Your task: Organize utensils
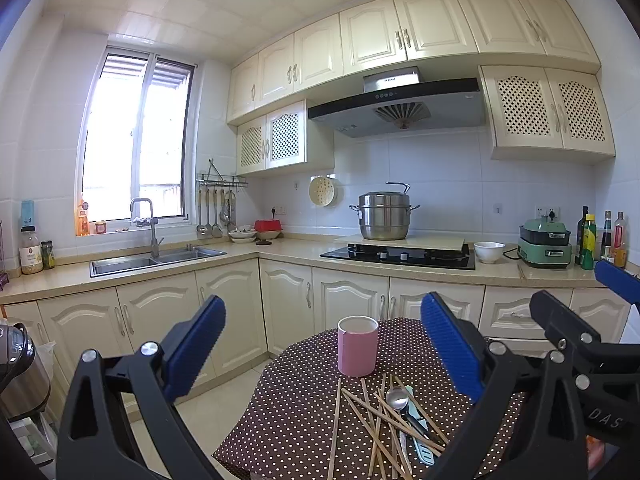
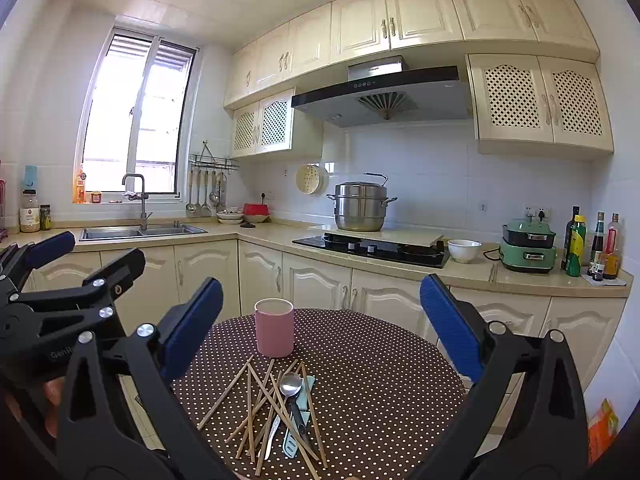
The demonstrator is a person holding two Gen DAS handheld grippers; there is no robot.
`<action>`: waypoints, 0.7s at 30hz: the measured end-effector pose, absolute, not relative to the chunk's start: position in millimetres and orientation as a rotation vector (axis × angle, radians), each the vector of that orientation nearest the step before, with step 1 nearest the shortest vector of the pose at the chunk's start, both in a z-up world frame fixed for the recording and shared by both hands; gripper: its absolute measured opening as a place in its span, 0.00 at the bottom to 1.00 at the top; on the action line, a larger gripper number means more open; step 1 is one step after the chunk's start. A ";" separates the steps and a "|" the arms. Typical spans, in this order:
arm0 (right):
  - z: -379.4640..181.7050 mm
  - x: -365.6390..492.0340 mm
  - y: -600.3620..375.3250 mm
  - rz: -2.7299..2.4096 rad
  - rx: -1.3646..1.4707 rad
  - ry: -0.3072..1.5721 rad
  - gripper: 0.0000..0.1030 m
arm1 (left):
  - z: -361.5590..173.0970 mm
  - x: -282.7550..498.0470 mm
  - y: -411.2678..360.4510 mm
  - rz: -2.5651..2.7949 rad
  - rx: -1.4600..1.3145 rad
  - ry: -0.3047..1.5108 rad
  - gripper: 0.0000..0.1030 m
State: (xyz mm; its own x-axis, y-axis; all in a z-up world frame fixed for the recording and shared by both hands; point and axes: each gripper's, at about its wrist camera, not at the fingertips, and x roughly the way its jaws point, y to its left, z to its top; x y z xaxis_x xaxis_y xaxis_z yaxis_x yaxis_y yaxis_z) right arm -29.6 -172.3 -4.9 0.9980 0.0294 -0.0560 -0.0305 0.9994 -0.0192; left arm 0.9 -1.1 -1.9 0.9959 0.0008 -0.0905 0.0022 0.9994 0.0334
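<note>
A pink cup (image 1: 357, 346) (image 2: 274, 328) stands upright on a round table with a brown dotted cloth (image 1: 288, 420) (image 2: 380, 380). In front of the cup lies a loose pile of wooden chopsticks (image 1: 376, 412) (image 2: 260, 404). A metal spoon (image 1: 397, 397) (image 2: 291, 384) and a teal-handled utensil (image 1: 424, 446) (image 2: 294, 436) lie on the pile. My left gripper (image 1: 323, 308) (image 2: 100, 250) hovers open over the table's near left side. My right gripper (image 2: 321, 284) (image 1: 576, 288) hovers open beside it. Neither touches anything.
Behind the table runs an L-shaped counter with a sink (image 1: 156, 260), a black hob (image 1: 400, 256) bearing a steel pot (image 1: 384, 216), a white bowl (image 1: 489, 251), a green cooker (image 1: 545, 248) and bottles (image 2: 592, 244). A metal appliance (image 1: 16, 364) stands at the left.
</note>
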 end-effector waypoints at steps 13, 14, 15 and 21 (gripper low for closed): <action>-4.4 -27.6 -174.2 0.031 -0.012 0.067 0.94 | -3.1 1.5 -3.0 0.000 0.038 0.096 0.93; -4.3 -27.5 -174.3 0.032 -0.012 0.068 0.94 | -3.9 1.5 -3.1 0.000 0.038 0.096 0.93; -4.8 -27.3 -174.1 0.031 -0.012 0.068 0.94 | -4.1 1.6 -3.3 0.000 0.039 0.096 0.93; -4.6 -27.2 -174.4 0.032 -0.012 0.069 0.94 | -4.9 1.6 -3.4 0.000 0.038 0.099 0.93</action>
